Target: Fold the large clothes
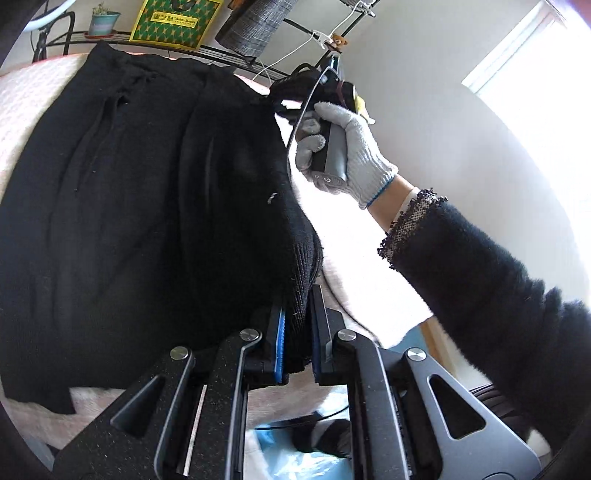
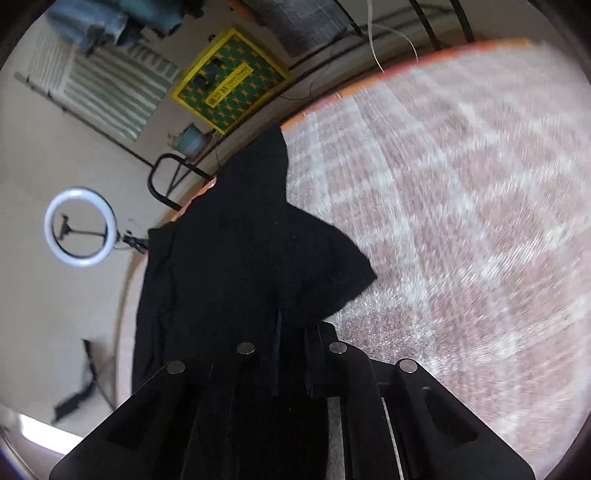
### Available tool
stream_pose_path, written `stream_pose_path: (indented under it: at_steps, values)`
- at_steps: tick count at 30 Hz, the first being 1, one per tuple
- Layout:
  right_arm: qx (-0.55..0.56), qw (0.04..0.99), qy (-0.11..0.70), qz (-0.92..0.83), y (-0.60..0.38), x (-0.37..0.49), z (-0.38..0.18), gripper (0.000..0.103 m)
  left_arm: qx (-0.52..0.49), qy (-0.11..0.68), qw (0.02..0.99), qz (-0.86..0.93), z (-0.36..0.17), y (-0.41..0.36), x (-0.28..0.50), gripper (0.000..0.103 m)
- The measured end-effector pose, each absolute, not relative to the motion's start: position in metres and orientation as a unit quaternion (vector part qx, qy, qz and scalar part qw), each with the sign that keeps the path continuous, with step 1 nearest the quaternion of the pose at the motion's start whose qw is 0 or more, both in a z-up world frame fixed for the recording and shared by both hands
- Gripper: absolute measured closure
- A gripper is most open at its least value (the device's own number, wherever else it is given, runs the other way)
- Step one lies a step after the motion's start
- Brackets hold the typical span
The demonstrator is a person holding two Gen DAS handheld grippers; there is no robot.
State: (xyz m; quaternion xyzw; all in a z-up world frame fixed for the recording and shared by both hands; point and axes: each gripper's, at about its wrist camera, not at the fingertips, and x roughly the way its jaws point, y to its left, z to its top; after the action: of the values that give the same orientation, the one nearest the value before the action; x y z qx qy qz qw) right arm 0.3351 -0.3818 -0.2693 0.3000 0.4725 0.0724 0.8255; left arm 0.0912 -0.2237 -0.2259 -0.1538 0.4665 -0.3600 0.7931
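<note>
Yellow-green box (image 1: 176, 22), potted plant (image 1: 104, 21) and ring light (image 2: 80, 227) beyond black garment (image 1: 147, 221).

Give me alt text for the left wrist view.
The left gripper is shut on the ribbed edge of a black garment spread over a pale cover. Beyond it, a gloved hand holds the right gripper at the garment's far edge.

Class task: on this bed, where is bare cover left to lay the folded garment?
Free: the checked bedcover right of the black garment, up to its orange edge. Crowded: the left side, where the garment, clamped by the left gripper and right gripper, lies spread.
</note>
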Motion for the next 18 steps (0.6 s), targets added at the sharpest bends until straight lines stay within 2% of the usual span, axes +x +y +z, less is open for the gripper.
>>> stream_pose_path:
  at_steps: [4,11,18]
  values:
    - [0.259,0.851,0.452,0.065,-0.389,0.327,-0.231,0.096,-0.142,0.459,0.798,-0.362,-0.228,-0.23,0.087,0.095]
    - [0.177,0.847,0.501,0.01,-0.351,0.34,-0.244,0.096,-0.195,0.487,0.787,-0.325,-0.253,-0.197,0.09,0.095]
    - [0.094,0.867,0.489,-0.004,-0.299,0.352,-0.204,0.096,-0.245,0.483,0.787,-0.296,-0.258,-0.162,0.081,0.095]
